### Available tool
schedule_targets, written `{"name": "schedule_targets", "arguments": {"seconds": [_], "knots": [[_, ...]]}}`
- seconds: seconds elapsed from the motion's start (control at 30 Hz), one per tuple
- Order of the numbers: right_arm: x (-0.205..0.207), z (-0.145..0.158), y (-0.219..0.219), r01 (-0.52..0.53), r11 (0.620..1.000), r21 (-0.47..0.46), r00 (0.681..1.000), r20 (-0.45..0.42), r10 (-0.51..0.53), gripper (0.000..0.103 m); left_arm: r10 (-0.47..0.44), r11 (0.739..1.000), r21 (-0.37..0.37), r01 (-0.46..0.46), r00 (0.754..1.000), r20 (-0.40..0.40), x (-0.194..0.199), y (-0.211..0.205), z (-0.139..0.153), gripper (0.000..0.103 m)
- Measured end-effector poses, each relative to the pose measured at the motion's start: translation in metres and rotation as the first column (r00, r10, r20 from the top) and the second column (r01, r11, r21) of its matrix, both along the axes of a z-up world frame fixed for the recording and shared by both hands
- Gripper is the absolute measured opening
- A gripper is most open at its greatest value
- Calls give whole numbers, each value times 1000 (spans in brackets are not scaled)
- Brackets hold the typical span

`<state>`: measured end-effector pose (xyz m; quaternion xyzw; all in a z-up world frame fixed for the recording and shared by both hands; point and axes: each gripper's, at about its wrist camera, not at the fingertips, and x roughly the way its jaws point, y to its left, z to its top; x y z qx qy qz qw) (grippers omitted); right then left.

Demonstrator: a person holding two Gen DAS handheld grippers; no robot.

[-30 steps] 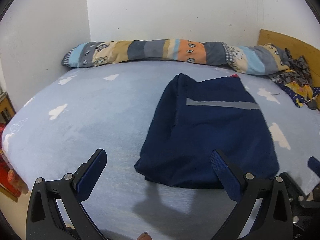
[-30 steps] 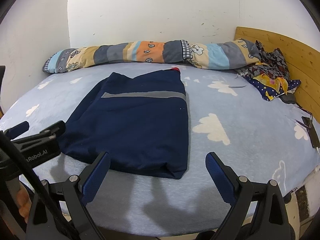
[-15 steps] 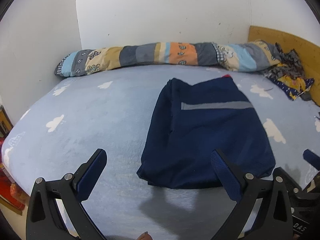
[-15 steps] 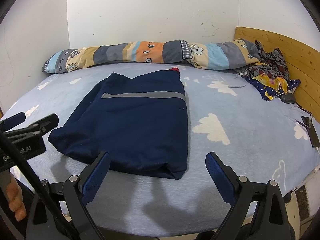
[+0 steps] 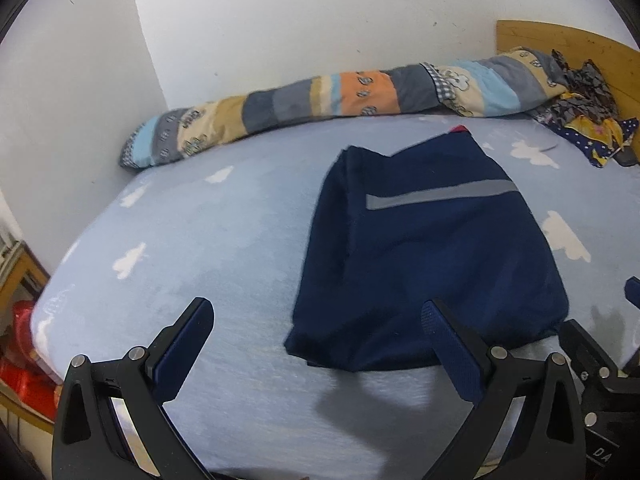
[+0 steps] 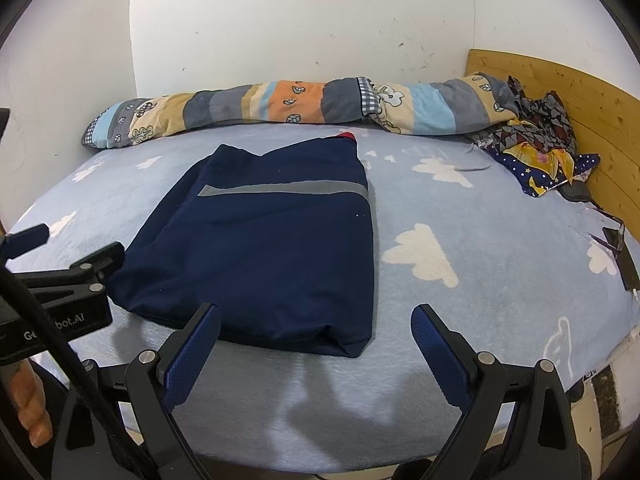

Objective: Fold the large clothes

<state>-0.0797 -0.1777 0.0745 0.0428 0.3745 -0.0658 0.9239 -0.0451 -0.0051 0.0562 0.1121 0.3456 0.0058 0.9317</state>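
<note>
A navy garment [image 5: 428, 264] with a grey stripe lies folded flat on the light blue bed sheet [image 5: 200, 240]; a bit of red shows at its far edge. It also shows in the right wrist view [image 6: 264, 248]. My left gripper [image 5: 318, 320] is open and empty, held above the bed's near edge, just in front of the garment's near left corner. My right gripper [image 6: 316, 324] is open and empty, above the garment's near right corner. The left gripper's body shows at the left of the right wrist view [image 6: 60, 300].
A rolled patchwork quilt [image 6: 300, 108] lies along the wall at the back. A heap of patterned clothes [image 6: 536, 152] sits by the wooden headboard [image 6: 560, 92]. A dark phone [image 6: 624, 256] lies at the bed's right edge. Red items [image 5: 20, 360] stand beside the bed, left.
The left gripper has tilted and shifted a little, so the garment sits further right in its view. The right gripper has barely moved. Both stay open.
</note>
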Motion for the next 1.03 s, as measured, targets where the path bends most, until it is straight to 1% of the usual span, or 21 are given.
{"name": "schedule_targets", "arguments": {"seconds": [0.07,0.23,0.47,0.83,1.03], "knots": [[0,0,-1,2,1000,5,1000,0,-2,98,-4,1000,-10,4,1000,-7,0,1,1,103],[1,0,0,5,1000,6,1000,-2,-5,98,1,1000,11,-1,1000,-2,-1,0,1,103],[1,0,0,6,1000,6,1000,-1,-6,98,-4,1000,18,4,1000,10,-4,-1,2,103],[1,1,0,8,1000,3,1000,0,-8,98,-5,1000,15,5,1000,5,-5,-1,4,103],[1,3,0,10,1000,1,1000,5,-10,98,-8,1000,9,8,1000,-28,-5,2,3,103]]}}
